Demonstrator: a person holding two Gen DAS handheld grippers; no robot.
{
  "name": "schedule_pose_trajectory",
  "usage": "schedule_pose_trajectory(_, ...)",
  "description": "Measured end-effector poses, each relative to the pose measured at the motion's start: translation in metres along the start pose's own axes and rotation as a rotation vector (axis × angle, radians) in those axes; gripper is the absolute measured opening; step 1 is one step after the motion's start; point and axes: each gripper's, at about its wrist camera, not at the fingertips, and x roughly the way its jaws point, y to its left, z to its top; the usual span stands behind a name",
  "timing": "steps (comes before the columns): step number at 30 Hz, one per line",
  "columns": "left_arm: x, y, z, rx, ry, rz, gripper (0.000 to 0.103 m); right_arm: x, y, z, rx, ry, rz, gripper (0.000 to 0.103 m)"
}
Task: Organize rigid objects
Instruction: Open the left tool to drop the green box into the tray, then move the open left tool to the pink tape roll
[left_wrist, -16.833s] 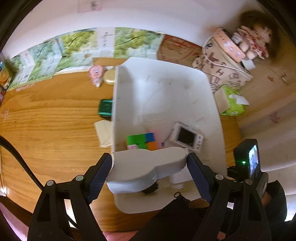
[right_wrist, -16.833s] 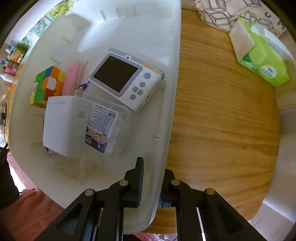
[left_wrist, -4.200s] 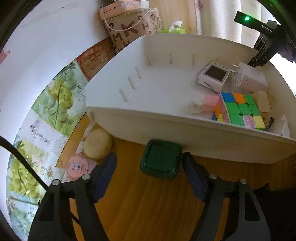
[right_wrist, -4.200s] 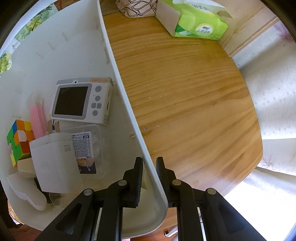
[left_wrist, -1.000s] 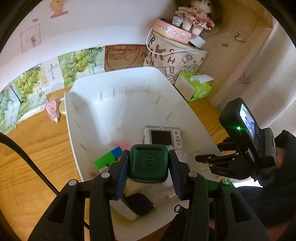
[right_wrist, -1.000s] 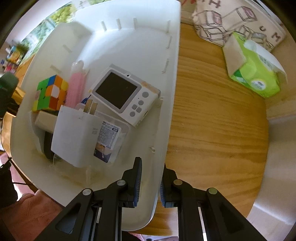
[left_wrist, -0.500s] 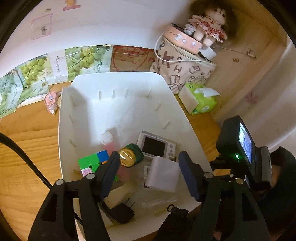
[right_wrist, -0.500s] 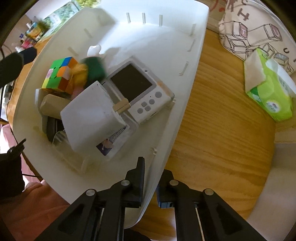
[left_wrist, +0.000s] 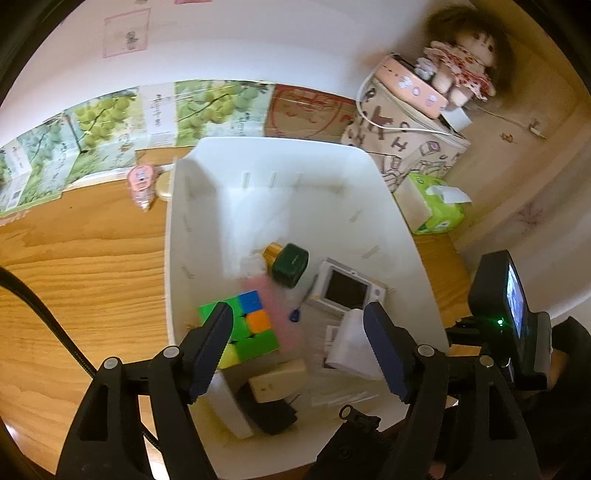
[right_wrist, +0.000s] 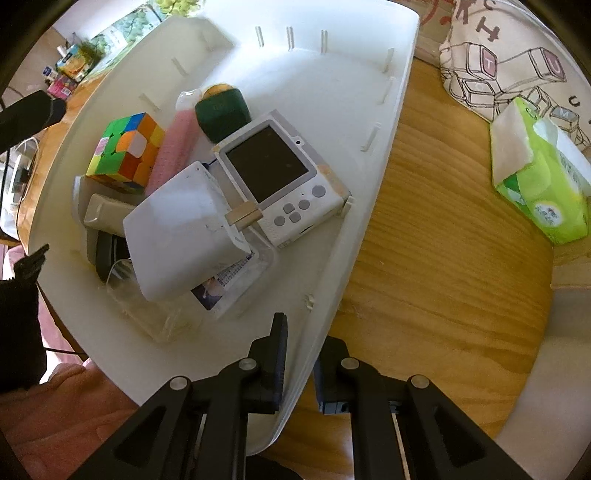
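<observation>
left gripper (left_wrist: 297, 345) spread wide above white bin (left_wrist: 402, 236), jaws just been opening, nothing between them. green box (left_wrist: 290, 264) seen lying in bin, touching pink bottle (left_wrist: 275, 314), next to camera (left_wrist: 345, 290) and cube (left_wrist: 240, 328). right gripper (right_wrist: 300, 363) pinched on bin wall (right_wrist: 373, 177). white charger (right_wrist: 181, 229) piled over clear packet. tissue pack (right_wrist: 543, 192) on wooden table (right_wrist: 443, 240), apart from bin.
</observation>
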Motion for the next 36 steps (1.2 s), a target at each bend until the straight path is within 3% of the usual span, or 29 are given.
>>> schedule_pose_trajectory(17,-0.020,0.081,0.020,0.018,0.070,0.091,0.085,-0.002,-0.018,0.004,0.306,0.004,-0.062,0.011)
schedule_pose_trajectory(30,-0.010,0.153,0.066,0.006,0.112,0.127,0.089,-0.001,-0.023,-0.005,0.539,-0.018,-0.150,0.011)
schedule_pose_trajectory(36,0.008,0.180,0.089,0.015,0.120,0.138,0.089,-0.007,-0.038,-0.011,0.641,-0.049,-0.137,0.011)
